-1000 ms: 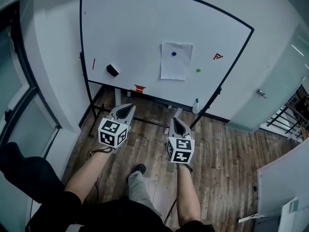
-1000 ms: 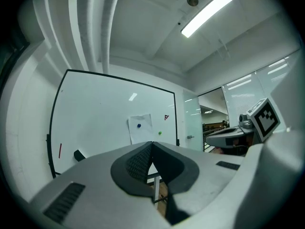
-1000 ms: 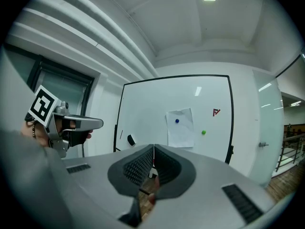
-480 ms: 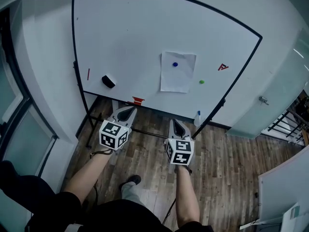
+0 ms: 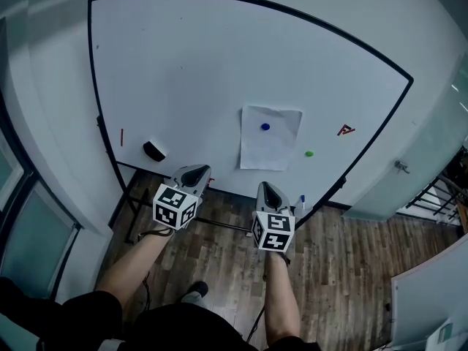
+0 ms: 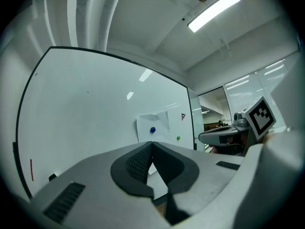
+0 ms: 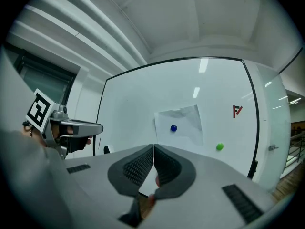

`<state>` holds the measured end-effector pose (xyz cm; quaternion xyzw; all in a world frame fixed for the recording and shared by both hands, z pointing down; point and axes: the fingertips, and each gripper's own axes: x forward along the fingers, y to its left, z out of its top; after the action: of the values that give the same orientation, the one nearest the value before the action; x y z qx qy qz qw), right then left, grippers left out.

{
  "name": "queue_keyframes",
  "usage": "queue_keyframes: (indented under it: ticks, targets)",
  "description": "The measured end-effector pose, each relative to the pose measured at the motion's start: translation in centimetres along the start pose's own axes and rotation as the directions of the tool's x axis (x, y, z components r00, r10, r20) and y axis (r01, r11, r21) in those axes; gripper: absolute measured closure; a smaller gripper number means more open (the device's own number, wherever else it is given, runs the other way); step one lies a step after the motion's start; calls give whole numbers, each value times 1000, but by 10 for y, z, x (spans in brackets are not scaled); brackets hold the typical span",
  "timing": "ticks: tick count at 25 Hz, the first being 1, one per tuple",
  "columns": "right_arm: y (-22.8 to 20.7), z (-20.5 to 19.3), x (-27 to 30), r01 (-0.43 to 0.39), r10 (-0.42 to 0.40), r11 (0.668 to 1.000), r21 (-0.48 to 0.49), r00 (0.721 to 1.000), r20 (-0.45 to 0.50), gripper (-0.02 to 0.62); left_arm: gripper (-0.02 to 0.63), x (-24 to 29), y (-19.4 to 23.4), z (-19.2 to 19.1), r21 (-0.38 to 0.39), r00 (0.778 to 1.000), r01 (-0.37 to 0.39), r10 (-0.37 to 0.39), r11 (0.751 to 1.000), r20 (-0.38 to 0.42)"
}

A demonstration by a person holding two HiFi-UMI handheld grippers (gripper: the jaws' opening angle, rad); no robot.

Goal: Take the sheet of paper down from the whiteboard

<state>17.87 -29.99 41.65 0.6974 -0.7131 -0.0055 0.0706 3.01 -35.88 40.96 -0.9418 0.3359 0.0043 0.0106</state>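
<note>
- In the head view, the left gripper (image 5: 194, 172) and the right gripper (image 5: 267, 190) were held level and side by side. Both pointed at the whiteboard (image 5: 183, 72).
- The sheet of paper (image 5: 269, 148) hung on the board straight ahead of the right gripper and off to the right of the left gripper. It was clear of both tips.
- A blue magnet (image 5: 265, 126) sat on the upper part of the sheet. A green magnet (image 5: 309, 153) sat on the bare board just right of the sheet, beyond the right gripper's outer side, and a small red mark (image 5: 346, 130) lay further right.
- A black eraser (image 5: 153, 151) clung to the board to the left of the left gripper, with a thin red stroke (image 5: 121, 137) beyond it.
- In the left gripper view, the jaws were pressed together with their pads meeting at the tips and nothing between them. The sheet showed on the board directly past the closed tips, and the right gripper was alongside at the right, apart from it.
- In the right gripper view, the jaws were likewise closed on nothing. The sheet was ahead and a little to the right of the tips, not touched. The green magnet was further right, and the left gripper was at the left edge.
</note>
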Motion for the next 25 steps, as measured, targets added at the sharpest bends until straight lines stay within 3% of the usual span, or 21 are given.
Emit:
queue_keyframes:
  ticks: [17,25]
  targets:
    - [-56,19,125,34,-34,999,11,999,29,571,584,139,54,3,0,998,63,-63,998,-8]
    - [-67,29,161,28,-29,999,17,999,45,571,583,176,55,4,-48,984,176,-178,983,-30]
